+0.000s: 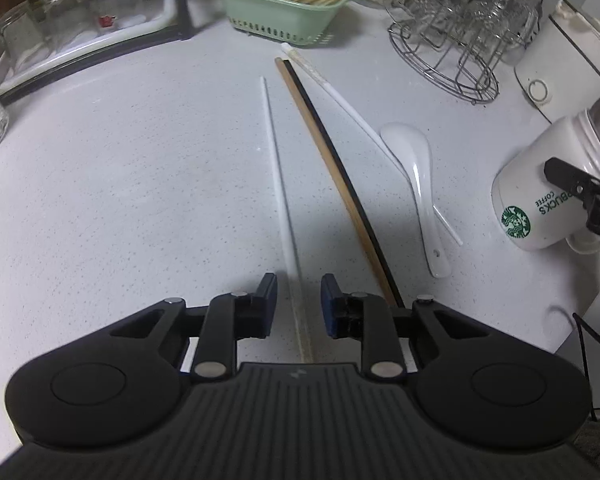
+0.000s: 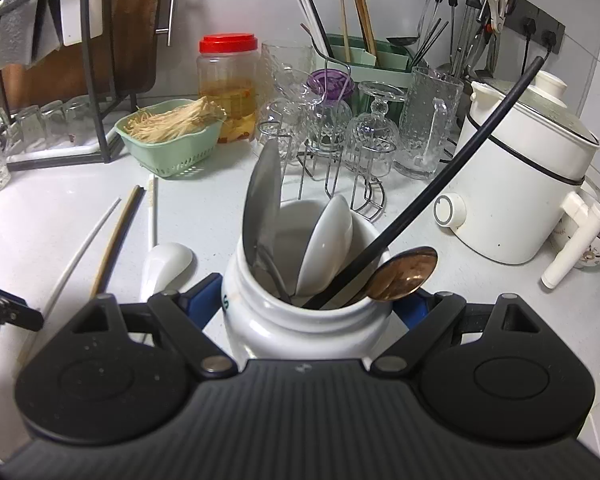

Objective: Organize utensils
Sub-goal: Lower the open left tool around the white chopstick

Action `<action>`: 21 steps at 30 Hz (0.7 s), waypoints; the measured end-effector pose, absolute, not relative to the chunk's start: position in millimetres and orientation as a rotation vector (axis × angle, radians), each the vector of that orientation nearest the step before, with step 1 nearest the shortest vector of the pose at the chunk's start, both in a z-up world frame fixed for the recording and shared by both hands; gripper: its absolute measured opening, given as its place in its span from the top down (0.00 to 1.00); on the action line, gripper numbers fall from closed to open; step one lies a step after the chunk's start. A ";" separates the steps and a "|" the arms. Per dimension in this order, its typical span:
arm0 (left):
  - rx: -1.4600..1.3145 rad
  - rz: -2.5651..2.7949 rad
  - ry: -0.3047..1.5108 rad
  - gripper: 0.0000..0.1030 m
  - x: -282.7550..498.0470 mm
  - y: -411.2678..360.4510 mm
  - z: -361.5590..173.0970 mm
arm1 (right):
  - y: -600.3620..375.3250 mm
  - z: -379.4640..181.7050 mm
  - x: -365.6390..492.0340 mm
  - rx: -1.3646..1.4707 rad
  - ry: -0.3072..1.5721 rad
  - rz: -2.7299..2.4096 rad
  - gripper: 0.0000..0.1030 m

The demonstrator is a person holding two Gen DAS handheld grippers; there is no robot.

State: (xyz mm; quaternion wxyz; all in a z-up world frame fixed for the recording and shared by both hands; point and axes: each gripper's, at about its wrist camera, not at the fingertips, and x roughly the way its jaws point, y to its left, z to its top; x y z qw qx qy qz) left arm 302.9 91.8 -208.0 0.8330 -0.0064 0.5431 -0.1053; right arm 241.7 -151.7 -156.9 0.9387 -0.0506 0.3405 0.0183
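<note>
Starbucks Coffee mug [image 1: 540, 204] in right gripper [image 2: 312, 300], utensils inside.

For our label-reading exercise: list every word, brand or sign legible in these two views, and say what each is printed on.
"STARBUCKS COFFEE", partly hidden, beside the green siren logo: on the white mug held in the right tongs.
"S", one blue letter: same mug in the right wrist view.
Nothing else legible; the left tongs bear no text.

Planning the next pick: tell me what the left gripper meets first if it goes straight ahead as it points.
The left gripper, open, straddles the white chopstick and would run along it. Beyond it, probably the green basket; depth is unclear.
</note>
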 end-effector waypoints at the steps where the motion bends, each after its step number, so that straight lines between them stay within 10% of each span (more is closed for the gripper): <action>1: -0.011 -0.221 1.153 0.73 303.7 90.0 -209.2 | -151.9 -156.9 241.6 -0.103 0.696 0.037 0.12; 10: -0.009 -0.104 1.168 0.93 309.2 82.9 -209.9 | -156.6 -155.2 243.2 -0.119 0.706 0.082 0.12; 21: -0.062 -0.013 1.188 0.94 272.1 60.7 -206.7 | -169.9 -154.2 238.0 -0.157 0.709 0.181 0.12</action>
